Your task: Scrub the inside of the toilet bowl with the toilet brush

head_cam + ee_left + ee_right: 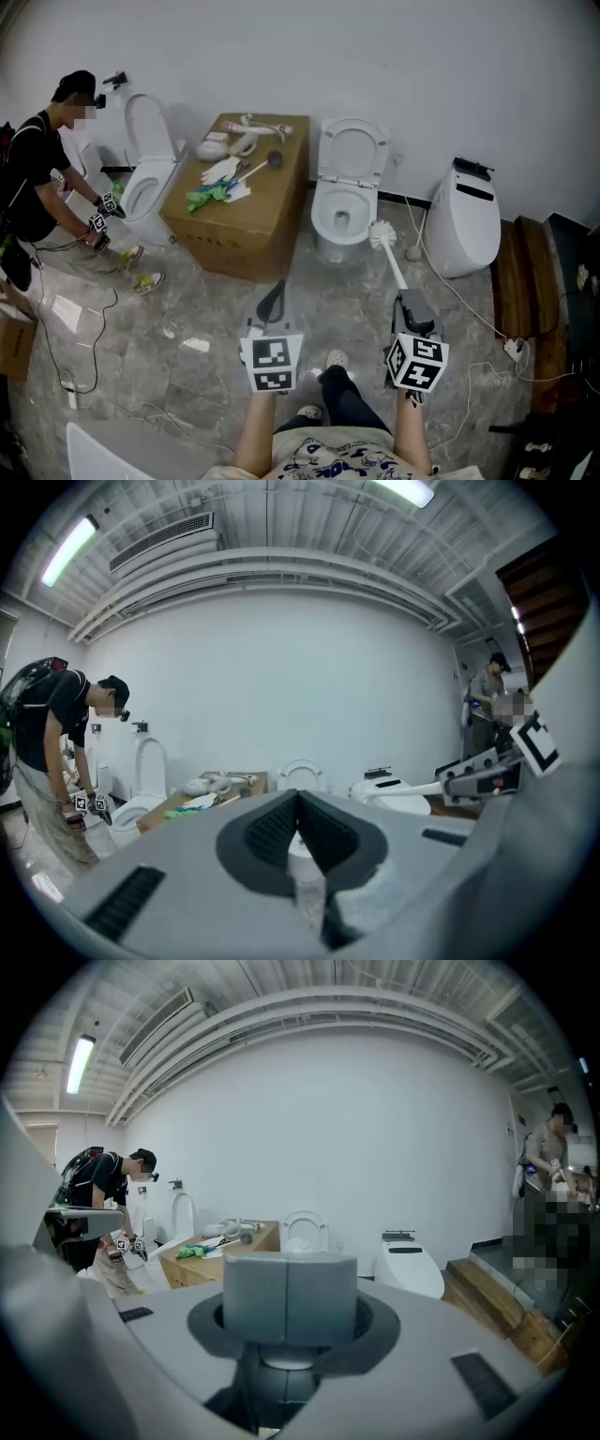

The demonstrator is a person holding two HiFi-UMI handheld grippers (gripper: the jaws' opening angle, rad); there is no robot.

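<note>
- While the right hand-held gripper (409, 302) is clenched on the handle of the toilet brush (383, 235), the brush points forward and away from the person, its white bristle head raised off the floor.
- From the head view, the bristle head sits just beside the front right rim of the toilet (322, 214), not inside the bowl; the seat and lid stand raised against the wall.
- In the right gripper view, the two grey jaws of that hand-held gripper (289, 1309) are pressed together, with the rounded handle showing beneath them.
- Left hand-held gripper (274, 292): held low over the marble floor (178, 309), near the cardboard box (246, 230) and well apart from the toilet.
- Its own view shows the ribbed jaws of this hand-held gripper (298, 810) meeting at a point with nothing between them; the brush handle crosses the right side of that view.
- On top of the box lie gloves, cloths and a small brush.
- A second open toilet (148, 184) stands left of the box, where another person (37, 173) bends over it.
- A closed toilet (466, 225) stands to the right.
</note>
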